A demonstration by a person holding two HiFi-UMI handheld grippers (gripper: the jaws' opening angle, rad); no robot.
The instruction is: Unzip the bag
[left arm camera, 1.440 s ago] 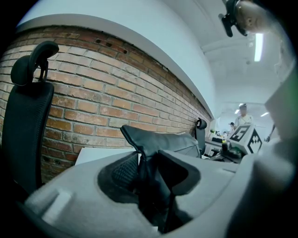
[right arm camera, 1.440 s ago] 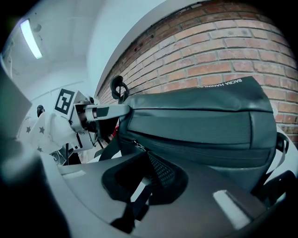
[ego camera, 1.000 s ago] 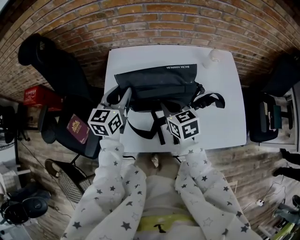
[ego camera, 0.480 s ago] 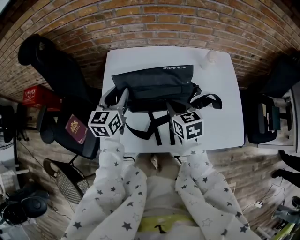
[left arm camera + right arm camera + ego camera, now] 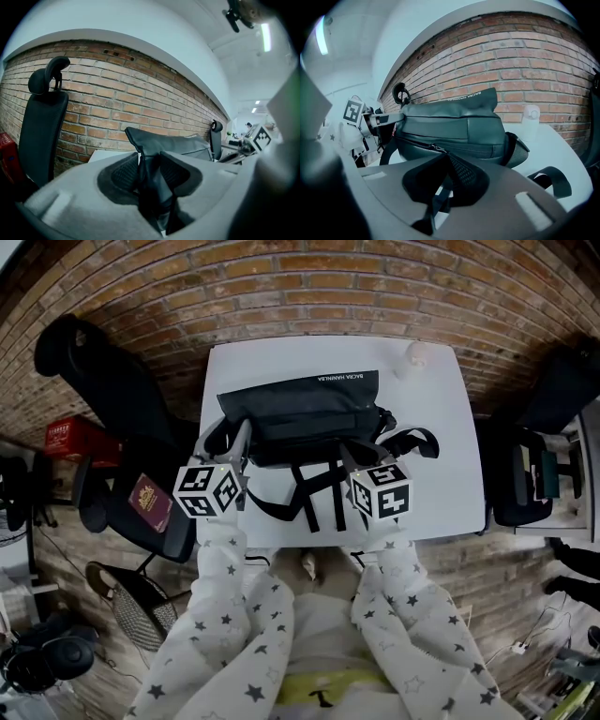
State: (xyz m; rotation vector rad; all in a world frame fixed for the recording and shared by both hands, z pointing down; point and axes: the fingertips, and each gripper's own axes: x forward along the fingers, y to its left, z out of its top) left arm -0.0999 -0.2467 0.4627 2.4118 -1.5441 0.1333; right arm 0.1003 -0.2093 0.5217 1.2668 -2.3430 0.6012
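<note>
Now — black bag (image 5: 300, 404) upright | left gripper (image 5: 149, 164) clamps it | right gripper (image 5: 440, 154) pinches zip-pull (image 5: 432, 148)

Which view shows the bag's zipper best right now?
Right gripper view: the zipper runs across the bag's front to the shut right gripper. Head view shows the bag, no clear zipper; left gripper view shows only pinched bag fabric.

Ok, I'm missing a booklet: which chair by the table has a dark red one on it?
The black chair beside the left gripper, at the table's near left corner: the red booklet lies on its seat. No other chair shows one.
</note>
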